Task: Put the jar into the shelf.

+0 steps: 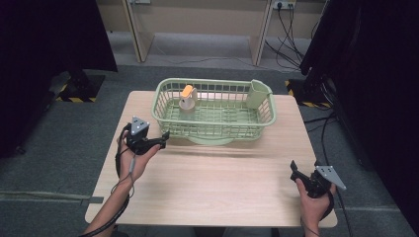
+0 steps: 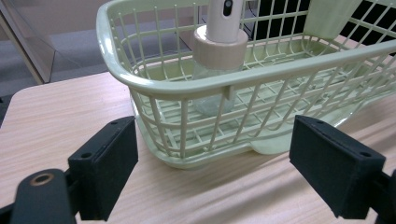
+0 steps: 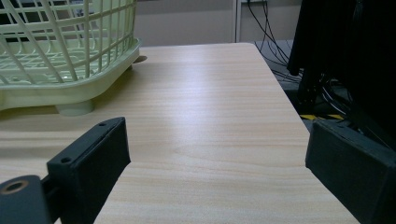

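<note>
So my left gripper [image 1: 160, 138] is spread wide, parked just beside the green basket [image 1: 213, 129] on the table [image 1: 217, 187]. A spray bottle [image 1: 187, 98] stands inside the basket. My right gripper [image 1: 295, 172] is spread too, well apart, gripping nothing.

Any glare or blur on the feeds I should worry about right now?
High view: soft and dim, the bottle in the basket lacks detail. Left gripper view: sharp on the basket rim, the bottle's top cropped. Right gripper view: a pale sheen of reflected light on the table, near jaws slightly soft.
</note>
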Demonstrator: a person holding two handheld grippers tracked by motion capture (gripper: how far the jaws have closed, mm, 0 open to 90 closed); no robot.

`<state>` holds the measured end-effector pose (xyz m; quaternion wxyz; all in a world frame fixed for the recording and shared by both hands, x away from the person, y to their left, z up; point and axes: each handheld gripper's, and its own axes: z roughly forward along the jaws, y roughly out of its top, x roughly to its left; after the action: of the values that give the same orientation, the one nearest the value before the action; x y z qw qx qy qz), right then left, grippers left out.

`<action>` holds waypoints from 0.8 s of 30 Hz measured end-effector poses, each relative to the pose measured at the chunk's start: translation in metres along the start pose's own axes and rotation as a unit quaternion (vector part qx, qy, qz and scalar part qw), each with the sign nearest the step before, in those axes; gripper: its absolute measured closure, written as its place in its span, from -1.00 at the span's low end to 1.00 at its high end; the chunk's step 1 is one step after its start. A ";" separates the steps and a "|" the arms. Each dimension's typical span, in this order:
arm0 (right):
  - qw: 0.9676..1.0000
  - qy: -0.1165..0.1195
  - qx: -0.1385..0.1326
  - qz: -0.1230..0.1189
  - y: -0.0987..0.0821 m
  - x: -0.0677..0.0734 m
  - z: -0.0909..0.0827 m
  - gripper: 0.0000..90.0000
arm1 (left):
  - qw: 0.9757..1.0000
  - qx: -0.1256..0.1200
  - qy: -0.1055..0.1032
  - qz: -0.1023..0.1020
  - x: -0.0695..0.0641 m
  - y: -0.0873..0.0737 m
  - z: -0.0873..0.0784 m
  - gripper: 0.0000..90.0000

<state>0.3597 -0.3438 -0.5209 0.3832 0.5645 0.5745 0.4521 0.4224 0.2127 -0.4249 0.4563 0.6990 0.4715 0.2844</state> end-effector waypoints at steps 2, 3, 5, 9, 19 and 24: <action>1.000 0.000 0.000 0.000 0.000 0.000 0.000 -0.85 | 1.000 -0.002 0.000 0.001 0.000 -0.002 -0.002 -0.67; 1.000 0.000 0.000 0.000 0.000 0.000 0.000 -0.85 | 1.000 -0.002 0.000 0.001 0.000 -0.002 -0.002 -0.67; 1.000 0.000 0.000 -0.001 0.000 0.000 0.000 -0.85 | 1.000 -0.003 -0.001 0.000 0.000 -0.004 -0.003 -0.67; 1.000 0.000 0.000 -0.001 0.000 0.000 0.000 -0.85 | 1.000 -0.003 -0.002 -0.001 -0.001 -0.009 -0.005 -0.67; 1.000 0.000 0.000 0.000 0.000 0.000 0.000 -0.85 | 1.000 -0.004 -0.003 -0.001 0.000 -0.024 -0.010 -0.68; 1.000 0.000 -0.001 -0.001 0.000 0.000 0.000 -0.85 | 1.000 -0.005 -0.004 -0.002 0.001 -0.031 -0.012 -0.68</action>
<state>0.3595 -0.3436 -0.5209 0.3844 0.5637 0.5749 0.4516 0.4007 0.2226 -0.4484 0.4626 0.6965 0.4699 0.2830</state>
